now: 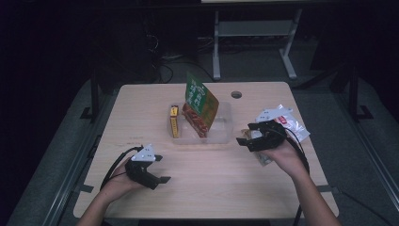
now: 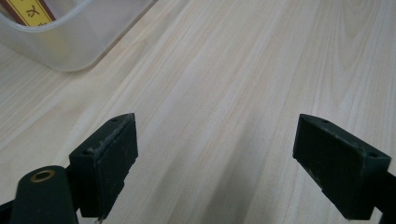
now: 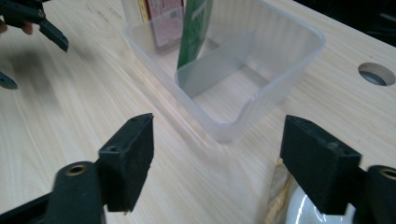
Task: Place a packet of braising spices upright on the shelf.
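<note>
Reaching hand: the right gripper hangs low over the table, just right of the clear plastic bin.
Right jaws: wide apart, with nothing between them.
Left jaws: the left gripper is wide apart too. It holds nothing and sits well away from the bin, near the front of the table.
Thing to pick: the white snack packets lie in a small heap at the right side of the table, close to the right gripper. In the right gripper view one white packet peeks out under a jaw, with a tan packet just beside it.
How it feels: I think these packets are light, thin and crinkly. The shiny skin looks slippery. Whatever is inside may crack if squeezed hard.
Where to grab: best on a flat sealed edge, or across the thin middle, with a soft pinch.
Where it may go: the right part of the bin looks bare. The left part holds a yellow box, a red packet and a tall green packet.
Watch out: the heap is loose, so two packets may lift at once.
</note>
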Demonstrator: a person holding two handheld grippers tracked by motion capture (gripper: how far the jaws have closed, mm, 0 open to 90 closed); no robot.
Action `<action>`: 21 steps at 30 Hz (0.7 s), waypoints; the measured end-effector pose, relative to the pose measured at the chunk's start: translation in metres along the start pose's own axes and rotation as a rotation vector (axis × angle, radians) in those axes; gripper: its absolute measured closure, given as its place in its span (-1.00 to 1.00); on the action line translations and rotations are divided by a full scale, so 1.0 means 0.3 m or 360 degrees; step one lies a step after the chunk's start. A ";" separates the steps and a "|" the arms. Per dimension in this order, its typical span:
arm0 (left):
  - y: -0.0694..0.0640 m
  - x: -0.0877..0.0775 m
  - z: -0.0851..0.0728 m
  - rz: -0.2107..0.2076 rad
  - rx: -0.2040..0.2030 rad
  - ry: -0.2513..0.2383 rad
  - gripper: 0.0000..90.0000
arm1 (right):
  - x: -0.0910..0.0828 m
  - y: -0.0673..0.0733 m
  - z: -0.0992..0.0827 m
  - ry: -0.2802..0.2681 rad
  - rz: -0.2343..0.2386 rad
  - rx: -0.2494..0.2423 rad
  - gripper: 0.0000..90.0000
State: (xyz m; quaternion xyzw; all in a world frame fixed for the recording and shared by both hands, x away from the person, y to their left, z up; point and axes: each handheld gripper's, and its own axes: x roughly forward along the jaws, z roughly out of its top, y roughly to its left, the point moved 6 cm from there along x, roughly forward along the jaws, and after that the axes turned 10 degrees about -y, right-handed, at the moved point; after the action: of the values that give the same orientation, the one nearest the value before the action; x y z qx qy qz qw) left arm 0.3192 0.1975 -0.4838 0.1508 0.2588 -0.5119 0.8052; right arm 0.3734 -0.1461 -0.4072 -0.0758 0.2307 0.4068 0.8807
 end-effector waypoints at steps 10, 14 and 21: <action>-0.002 0.000 0.000 0.0011 -0.0001 0.0010 -0.70 | -0.019 -0.028 -0.177 0.0060 -0.0046 0.0093 -0.36; 0.003 -0.004 0.000 0.0018 0.0004 0.0002 -0.70 | -0.022 -0.033 -0.225 0.0120 -0.0056 0.0118 -0.36; 0.010 -0.013 0.003 0.0021 -0.0009 -0.0021 -0.70 | -0.047 -0.080 -0.273 0.0132 -0.0122 0.0181 -0.18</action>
State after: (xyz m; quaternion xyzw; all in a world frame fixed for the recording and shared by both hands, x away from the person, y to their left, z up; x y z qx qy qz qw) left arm 0.3209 0.2012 -0.4808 0.1469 0.2538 -0.5068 0.8107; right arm 0.3553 -0.1979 -0.4741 -0.0512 0.2866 0.3557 0.8881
